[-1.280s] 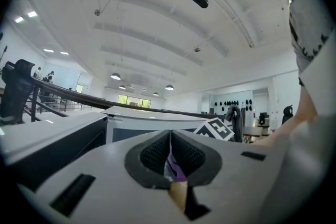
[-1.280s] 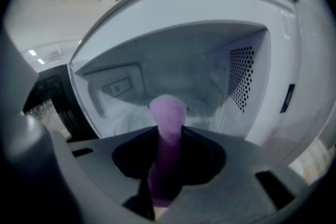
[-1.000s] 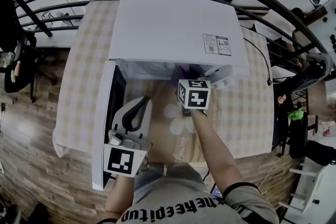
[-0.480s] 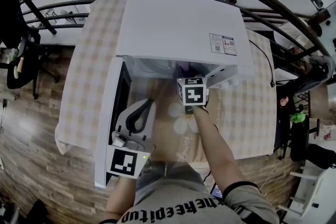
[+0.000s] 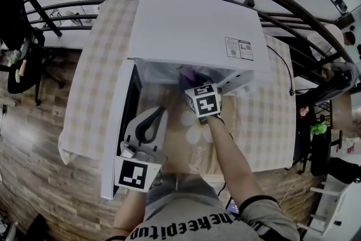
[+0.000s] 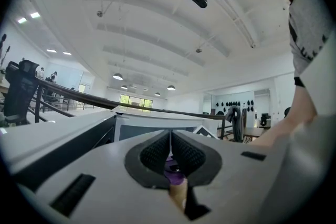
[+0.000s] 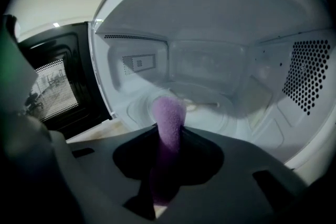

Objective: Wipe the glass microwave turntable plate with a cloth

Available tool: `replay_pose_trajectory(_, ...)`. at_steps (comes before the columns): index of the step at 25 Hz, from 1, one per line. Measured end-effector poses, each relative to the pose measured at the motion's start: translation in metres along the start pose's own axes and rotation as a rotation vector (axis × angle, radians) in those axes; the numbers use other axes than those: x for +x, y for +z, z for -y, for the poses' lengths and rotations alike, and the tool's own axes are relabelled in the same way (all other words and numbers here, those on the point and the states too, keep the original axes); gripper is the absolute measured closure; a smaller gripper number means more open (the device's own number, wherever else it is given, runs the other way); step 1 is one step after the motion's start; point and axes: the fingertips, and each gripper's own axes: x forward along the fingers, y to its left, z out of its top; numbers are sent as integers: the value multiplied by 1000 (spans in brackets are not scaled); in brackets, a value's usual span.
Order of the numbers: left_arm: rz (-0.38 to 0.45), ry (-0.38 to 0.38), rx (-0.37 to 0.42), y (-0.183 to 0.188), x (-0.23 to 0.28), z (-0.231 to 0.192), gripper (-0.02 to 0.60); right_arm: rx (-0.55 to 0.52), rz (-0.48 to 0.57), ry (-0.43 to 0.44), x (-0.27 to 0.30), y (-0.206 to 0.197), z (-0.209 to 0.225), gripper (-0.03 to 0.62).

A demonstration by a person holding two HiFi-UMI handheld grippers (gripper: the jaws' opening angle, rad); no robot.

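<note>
Glass microwave turntable plate [image 7: 223, 106], round and clear, lies flat on the floor of the open white microwave oven [image 5: 192, 25]. The oven stands on a table with a pale checked tablecloth [image 5: 93, 70].

At the far left, the oven's dark-windowed door [image 5: 119, 121] is swung wide open toward the person. Just beside it, in front of the oven and outside the cavity, is the left gripper [image 6: 170, 140]. Its ribbed black pads [image 6: 155, 152] are pressed together with nothing between them. In its own view it tilts upward, toward the top edge of the oven and the ceiling.

To the right of it, a brown mat with pale flower shapes [image 5: 194, 141] covers the tablecloth before the oven's mouth. Above the mat, the right gripper [image 7: 168, 139] reaches into the cavity, and in the head view only its marker cube stays outside. Its jaws are clamped on a purple cloth [image 7: 169, 113], a fuzzy strip that stands out past the tips. In the right gripper view the cloth's end overlaps the near left edge of the plate. Whether it touches the glass cannot be told. On the cavity's right wall is a panel of small round holes [image 7: 307, 73].
</note>
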Motion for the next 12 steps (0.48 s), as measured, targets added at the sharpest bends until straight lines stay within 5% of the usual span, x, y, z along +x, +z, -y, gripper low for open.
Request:
replay_pose_trajectory(7,2,0,1,2,2,2,569,-61,12,86,-1,2,-20,499)
replay_pose_trajectory(12,3,-4,6,4,5,4,569,17,27,91,-6,7,-13,497)
